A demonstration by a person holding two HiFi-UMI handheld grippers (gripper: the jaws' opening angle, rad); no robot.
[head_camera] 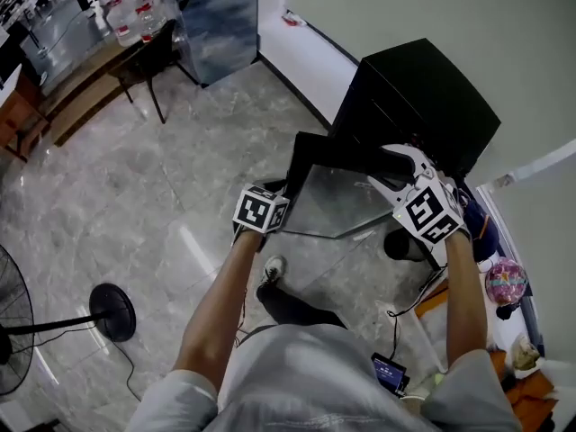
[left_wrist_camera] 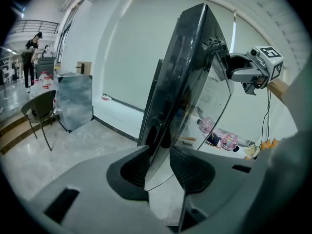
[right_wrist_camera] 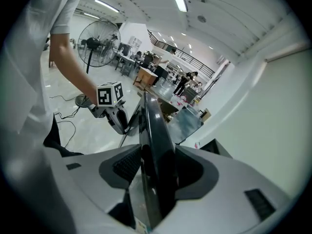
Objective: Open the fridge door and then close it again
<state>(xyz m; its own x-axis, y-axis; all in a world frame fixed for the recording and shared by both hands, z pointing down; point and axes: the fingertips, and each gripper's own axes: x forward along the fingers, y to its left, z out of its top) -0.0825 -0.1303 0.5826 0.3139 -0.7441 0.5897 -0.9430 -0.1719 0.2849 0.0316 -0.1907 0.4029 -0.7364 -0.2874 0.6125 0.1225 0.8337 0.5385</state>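
**Fridge door held open, one gripper on each end**

Fridge door [head_camera: 346, 201] stands swung out from the black fridge [head_camera: 423, 97], which sits at about 1 o'clock in my head view, against the pale wall [head_camera: 423, 7]. The door's glass panel faces up toward the head camera and reflects the room. Its hinged end meets the cabinet at 1 o'clock, and its free end reaches toward the middle of the picture.

My left gripper [left_wrist_camera: 158, 167] is at the door's free end, at 9 o'clock of the panel. Its own view shows the thin door edge running up between the two ribbed pads. Both pads press on it, so the jaws are clamped on the door.

My right gripper [right_wrist_camera: 153, 167] is on the door's far edge, near the cabinet, at about 2 o'clock of the panel. In its view the thick dark door edge fills the gap between the pads, which sit wide apart and close against it on both sides. I read that as a grip on the door too.

Each gripper shows in the other's view, further along the door.

Farther out, the grey marble floor [head_camera: 162, 196] spreads to the left. A standing fan [head_camera: 13, 331] is at 8 o'clock and a dark chair [head_camera: 148, 57] is at 11 o'clock. A pink patterned ball [head_camera: 506, 280] lies at 4 o'clock, beside the fridge.
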